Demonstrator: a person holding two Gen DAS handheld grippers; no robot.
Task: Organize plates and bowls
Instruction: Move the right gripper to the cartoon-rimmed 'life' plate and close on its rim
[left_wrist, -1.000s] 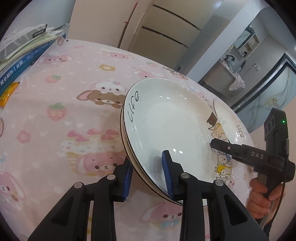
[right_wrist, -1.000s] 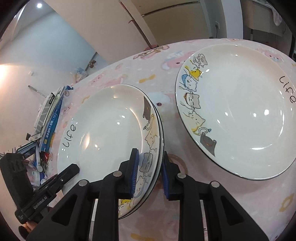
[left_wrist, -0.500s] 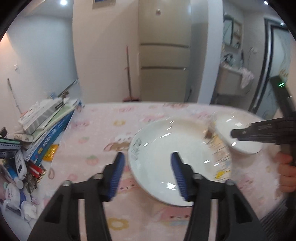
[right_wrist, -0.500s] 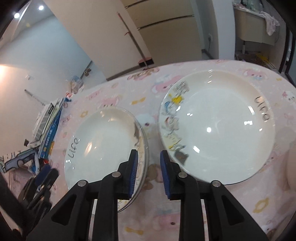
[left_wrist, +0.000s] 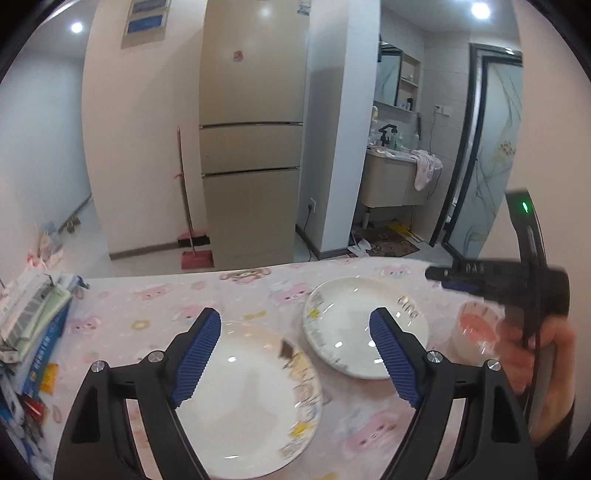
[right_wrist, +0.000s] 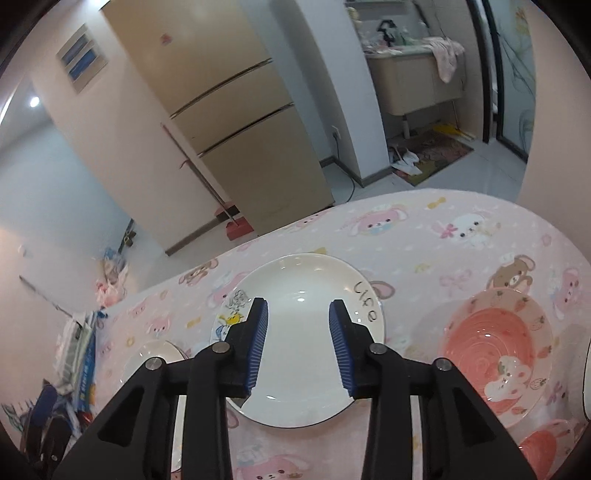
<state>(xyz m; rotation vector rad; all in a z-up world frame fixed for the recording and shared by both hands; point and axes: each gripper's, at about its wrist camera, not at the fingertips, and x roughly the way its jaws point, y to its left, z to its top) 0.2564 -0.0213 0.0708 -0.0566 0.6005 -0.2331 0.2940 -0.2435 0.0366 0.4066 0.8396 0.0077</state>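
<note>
I see a pile of books and boxes (left_wrist: 33, 317) at the table's left edge. Left gripper (left_wrist: 295, 354) hangs above the pink tablecloth (left_wrist: 155, 306), jaws opening wide, nothing between them. Stacked plates (left_wrist: 251, 398) lie below it, a single "life" plate (right_wrist: 306, 295) just right of them. Right gripper (right_wrist: 298, 345) hangs over that plate, jaws opening, empty. Pink bowl (right_wrist: 495, 347) sits furthest right.

- Ahead of you at frame centre stands a beige fridge (left_wrist: 251, 147).
- A broom (left_wrist: 184, 199) leans left of it.
- At upper right you see a washbasin cabinet (left_wrist: 391, 184).
</note>
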